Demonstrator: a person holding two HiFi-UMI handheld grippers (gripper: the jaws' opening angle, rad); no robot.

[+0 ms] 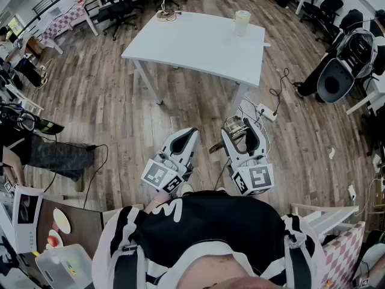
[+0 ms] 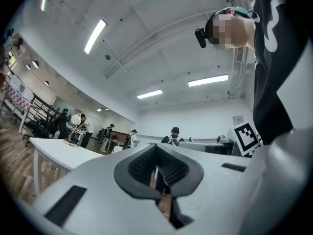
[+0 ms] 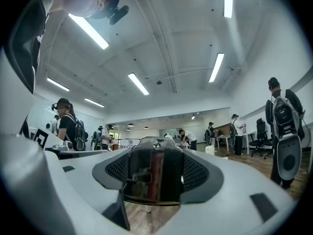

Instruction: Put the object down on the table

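left tongs (image 2: 157, 154): closed up, empty
right tongs (image 3: 155, 148): wide, clamped on dark shiny object (image 3: 149, 177)
counter (image 1: 192, 41): well ahead

Open-plan office: white table (image 1: 198, 41), swivel chairs (image 1: 120, 8), ceiling strip lights (image 3: 90, 31).

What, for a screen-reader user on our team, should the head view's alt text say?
Seen from above, a person holds two grippers over a wooden floor: the right gripper grips a dark shiny object, and the left gripper is closed and empty. Ahead stands a white table with a pale cup near its far edge.
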